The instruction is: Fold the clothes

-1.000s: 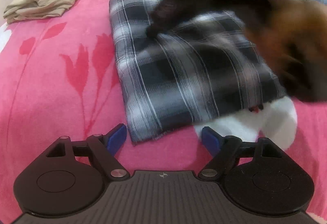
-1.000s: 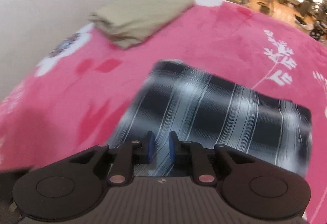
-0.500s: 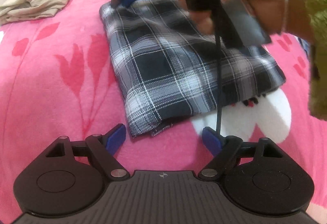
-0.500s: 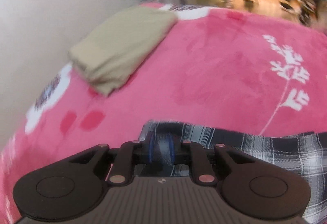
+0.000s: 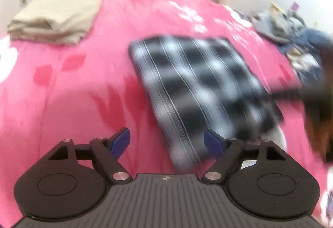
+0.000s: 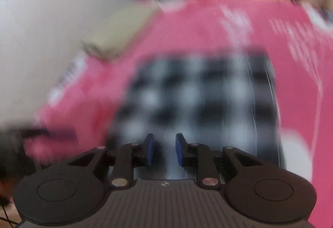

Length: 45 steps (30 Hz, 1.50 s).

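A folded black-and-white plaid garment (image 5: 197,84) lies flat on the pink bed cover (image 5: 83,99); it also shows, blurred, in the right wrist view (image 6: 199,99). My left gripper (image 5: 167,142) is open and empty, just short of the garment's near corner. My right gripper (image 6: 164,150) is slightly open with nothing between its blue pads, above the garment's near edge. The right hand and its tool are a dark blur at the right edge of the left wrist view (image 5: 318,103).
A folded beige cloth (image 5: 56,18) lies at the far left of the bed, beside the white wall (image 6: 41,30). A heap of unfolded clothes (image 5: 295,34) sits at the far right. Room clutter lies beyond the bed.
My right gripper has let go of the plaid garment's far corner, pulled back toward me and opened a little. Both views are now motion-blurred; the left gripper has tilted up, still open.
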Tool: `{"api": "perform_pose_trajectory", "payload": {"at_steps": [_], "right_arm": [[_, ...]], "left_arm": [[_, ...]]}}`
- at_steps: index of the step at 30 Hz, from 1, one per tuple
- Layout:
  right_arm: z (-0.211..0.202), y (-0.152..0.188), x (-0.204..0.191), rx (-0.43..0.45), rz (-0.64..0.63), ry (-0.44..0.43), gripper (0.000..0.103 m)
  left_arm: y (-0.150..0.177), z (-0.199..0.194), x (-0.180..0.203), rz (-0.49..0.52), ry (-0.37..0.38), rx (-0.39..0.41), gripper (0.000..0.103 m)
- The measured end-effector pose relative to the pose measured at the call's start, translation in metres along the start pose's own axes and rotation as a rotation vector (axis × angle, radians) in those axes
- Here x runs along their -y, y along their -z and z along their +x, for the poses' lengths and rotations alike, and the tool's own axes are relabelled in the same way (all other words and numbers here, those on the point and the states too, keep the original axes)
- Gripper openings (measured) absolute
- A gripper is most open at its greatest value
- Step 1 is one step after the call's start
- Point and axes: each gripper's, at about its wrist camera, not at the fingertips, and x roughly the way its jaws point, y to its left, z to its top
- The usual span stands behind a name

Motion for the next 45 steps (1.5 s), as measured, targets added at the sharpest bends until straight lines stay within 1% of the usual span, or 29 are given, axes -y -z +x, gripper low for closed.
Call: {"api": "perform_pose_trajectory", "payload": {"at_steps": [3,6,7,8,10,12,13,16,18,20,21,22,23,24,25,27,28,29,30,32,33,34,36,37,38,39,40,42,45], "right_arm": [[-0.022,0.012,-0.001,0.090,0.057,0.001,0.027],[-0.055,0.020,0.019,0.234,0.198,0.055,0.046],[-0.066,0.024,0.029,0.275,0.258,0.083,0.051],[-0.075,0.029,0.043,0.309,0.327,0.106,0.052],[-0.080,0.037,0.066,0.317,0.431,0.110,0.054],[-0.075,0.044,0.085,0.277,0.491,0.094,0.055],[-0.070,0.047,0.092,0.255,0.510,0.077,0.055],[-0.060,0.057,0.106,0.239,0.557,0.007,0.055],[-0.056,0.065,0.113,0.233,0.572,-0.032,0.055],[-0.053,0.068,0.120,0.231,0.585,-0.069,0.055],[-0.052,0.069,0.121,0.238,0.588,-0.076,0.052],[-0.052,0.070,0.123,0.247,0.589,-0.082,0.045],[-0.051,0.071,0.124,0.256,0.590,-0.087,0.038],[-0.051,0.073,0.125,0.260,0.591,-0.090,0.021],[-0.051,0.075,0.126,0.261,0.590,-0.092,0.010],[-0.054,0.078,0.125,0.274,0.587,-0.096,0.007],[-0.059,0.079,0.123,0.292,0.594,-0.100,0.007],[-0.064,0.081,0.122,0.309,0.605,-0.105,0.006],[-0.067,0.082,0.120,0.321,0.615,-0.109,0.006],[-0.060,0.089,0.125,0.304,0.659,-0.086,0.006],[-0.055,0.092,0.128,0.292,0.683,-0.073,0.007],[-0.051,0.096,0.131,0.280,0.706,-0.059,0.010],[-0.046,0.103,0.141,0.279,0.782,-0.088,0.015],[-0.051,0.103,0.143,0.283,0.813,-0.095,0.024],[-0.058,0.102,0.141,0.290,0.811,-0.069,0.029],[-0.066,0.101,0.137,0.291,0.793,-0.030,0.037],[-0.074,0.099,0.133,0.290,0.773,0.010,0.040],[-0.090,0.098,0.125,0.289,0.735,0.076,0.041],[-0.105,0.086,0.108,0.309,0.653,0.127,0.040]], "left_arm": [[-0.032,0.019,0.015,0.041,0.023,0.045,0.078],[-0.058,0.040,0.036,0.100,0.060,0.048,0.077],[-0.065,0.047,0.043,0.133,0.065,0.047,0.077],[-0.072,0.054,0.053,0.166,0.072,0.043,0.078],[-0.086,0.068,0.072,0.230,0.084,0.032,0.079],[-0.100,0.086,0.092,0.292,0.094,0.012,0.081],[-0.106,0.096,0.102,0.328,0.082,-0.002,0.082],[-0.123,0.127,0.129,0.429,0.032,-0.035,0.082],[-0.132,0.148,0.140,0.454,0.005,-0.060,0.082],[-0.137,0.169,0.148,0.466,0.009,-0.109,0.076],[-0.137,0.175,0.147,0.465,0.012,-0.125,0.056],[-0.136,0.181,0.146,0.464,0.014,-0.138,0.043],[-0.136,0.180,0.143,0.443,0.018,-0.128,0.039],[-0.135,0.179,0.141,0.419,0.021,-0.113,0.027],[-0.135,0.177,0.138,0.394,0.024,-0.099,0.019],[-0.134,0.174,0.132,0.345,0.030,-0.070,0.013],[-0.133,0.169,0.126,0.302,0.029,-0.045,0.012],[-0.135,0.167,0.123,0.276,0.023,-0.028,0.012],[-0.133,0.170,0.124,0.272,0.018,-0.023,0.012],[-0.129,0.176,0.125,0.272,0.007,-0.017,0.012],[-0.130,0.177,0.127,0.277,0.001,-0.014,0.015],[-0.130,0.177,0.128,0.283,-0.005,-0.010,0.020],[-0.132,0.178,0.131,0.296,-0.017,-0.003,0.027],[-0.132,0.178,0.132,0.302,-0.023,0.000,0.035],[-0.133,0.178,0.133,0.308,-0.029,0.004,0.040],[-0.134,0.179,0.135,0.314,-0.035,0.007,0.051],[-0.136,0.175,0.131,0.308,-0.049,0.009,0.061],[-0.141,0.164,0.122,0.289,-0.069,0.017,0.069],[-0.144,0.135,0.106,0.284,-0.072,0.037,0.071]]}}
